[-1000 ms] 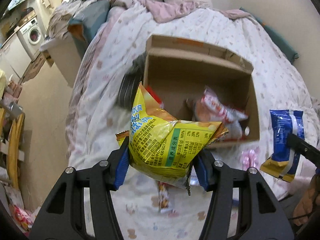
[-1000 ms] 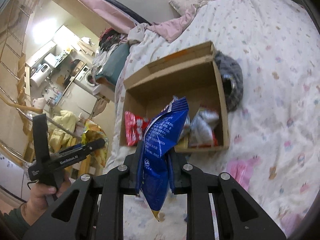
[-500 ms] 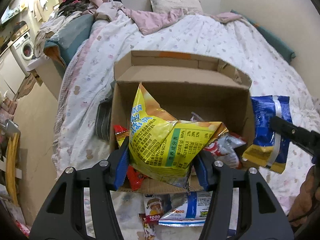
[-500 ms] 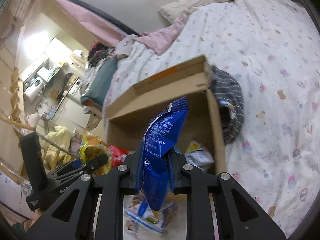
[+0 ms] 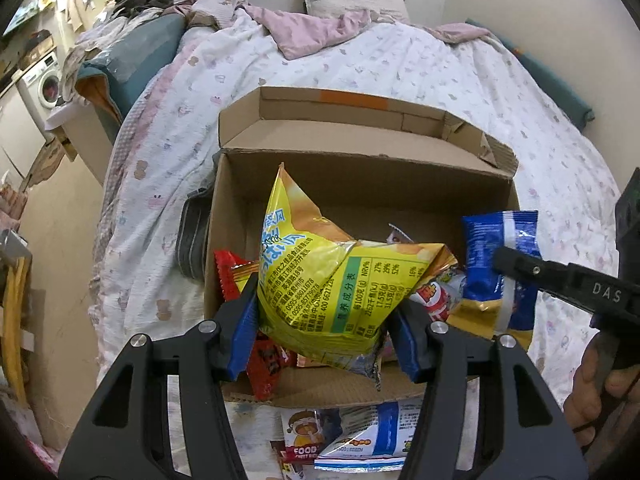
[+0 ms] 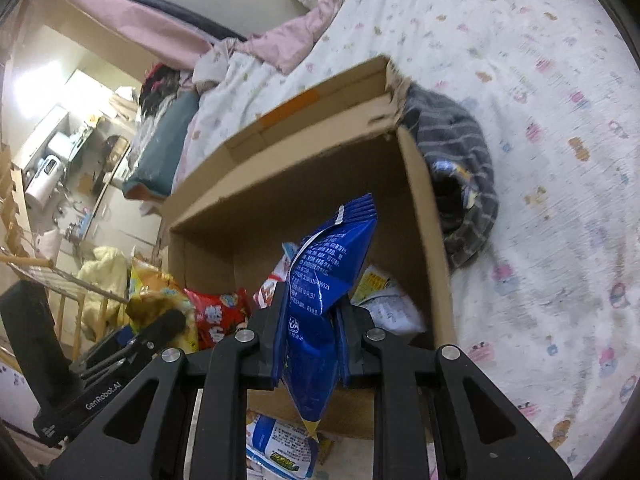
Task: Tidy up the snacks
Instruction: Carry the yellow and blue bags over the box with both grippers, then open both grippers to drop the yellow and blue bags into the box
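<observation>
An open cardboard box (image 5: 360, 168) (image 6: 424, 208) stands on the bed with several snack packets inside. My left gripper (image 5: 326, 320) is shut on a puffy yellow snack bag (image 5: 332, 276), held over the box's near side. My right gripper (image 6: 310, 344) is shut on a blue snack bag (image 6: 320, 288), which hangs over the near right part of the box. The blue snack bag (image 5: 500, 272) and the right gripper's finger show at the right of the left wrist view. A red packet (image 6: 218, 316) lies in the box at the left.
More snack packets (image 5: 352, 436) (image 6: 280, 448) lie on the bedsheet in front of the box. A grey striped cloth (image 6: 460, 184) is bunched against the box's right side. Pillows and blankets crowd the head of the bed (image 5: 344, 4). The floor and furniture lie to the left.
Both grippers have moved forward and down toward the box with their bags still held. The box now fills more of both views, and the blue bag is over its right side.
</observation>
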